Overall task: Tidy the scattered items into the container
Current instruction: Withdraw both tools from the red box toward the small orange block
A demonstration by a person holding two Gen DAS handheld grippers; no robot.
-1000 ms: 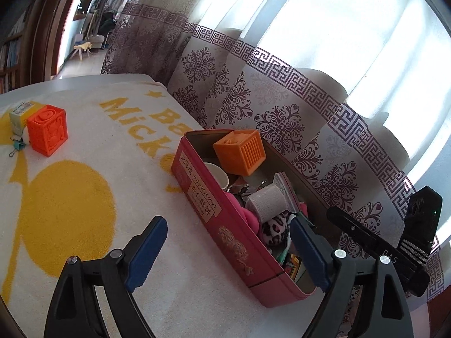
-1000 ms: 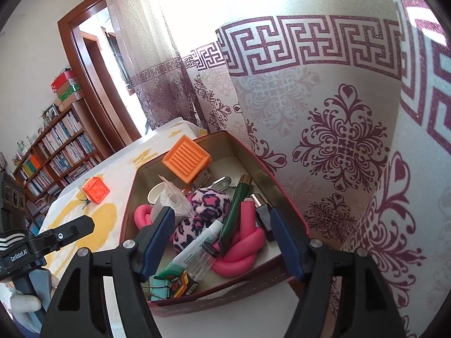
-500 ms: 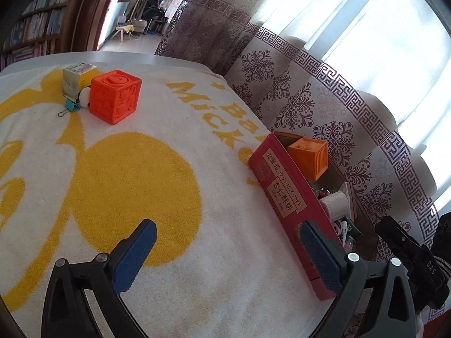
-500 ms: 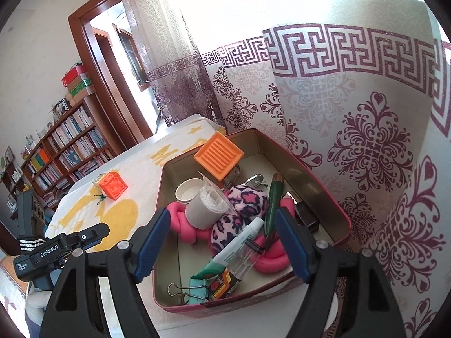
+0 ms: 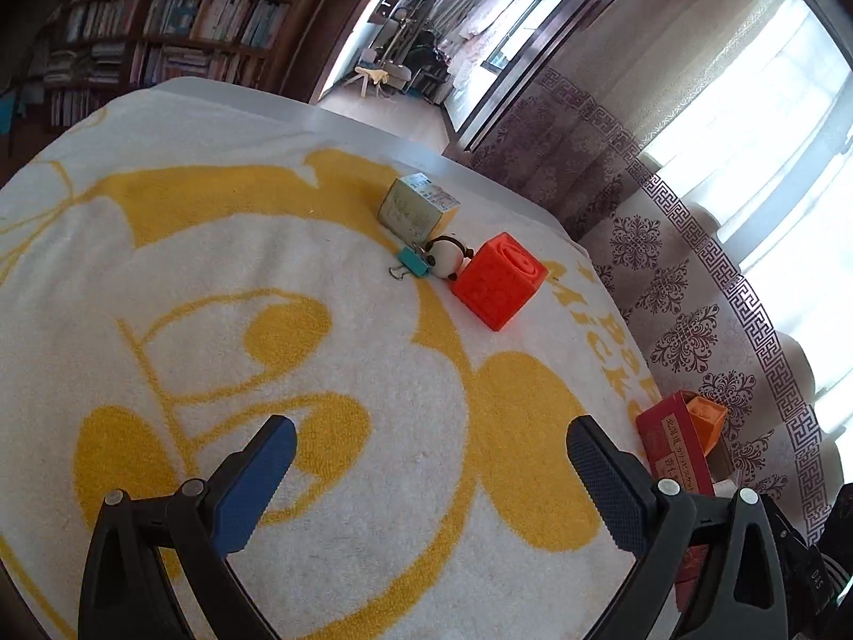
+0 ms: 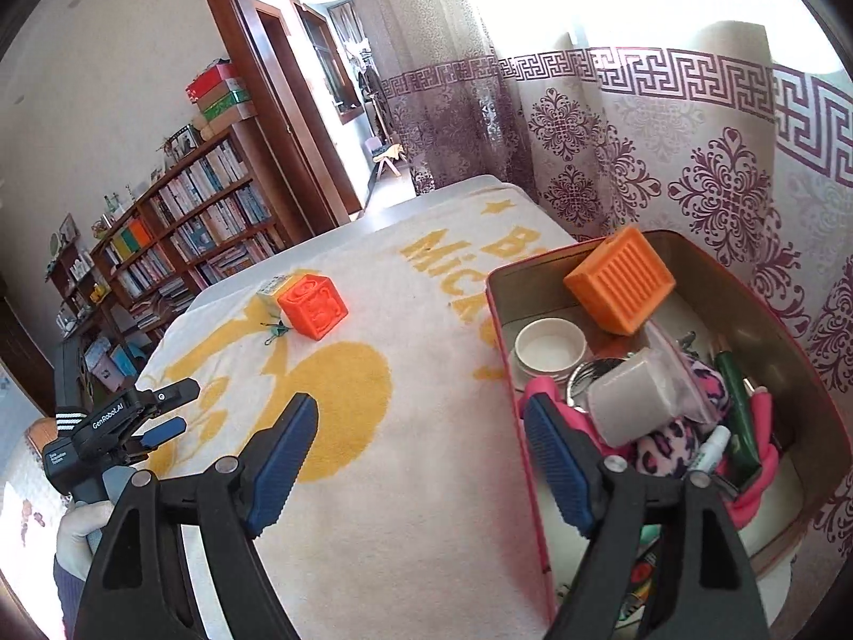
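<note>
A yellow-and-white towel [image 5: 320, 373] covers the surface, a soft bed for the clutter being cleared. At its curtain-side edge stands the red tin container [image 6: 799, 373], already crowded with an orange ribbed block [image 6: 618, 288], a white cup [image 6: 549, 346] and a pink foam tube [image 6: 757, 496]. Four strays wait together at the far end: a red-orange cube [image 5: 498, 288], a small pale box [image 5: 418, 208], a panda figure [image 5: 447, 258] touching the cube, and a teal binder clip [image 5: 413, 262]. The left claw [image 5: 426, 480] stands wide and empty, aimed toward that cluster, apparently to fetch the next piece. The right claw [image 6: 421, 458], its jaws just opening wider with nothing between them, hangs over the tin's near wall.
</note>
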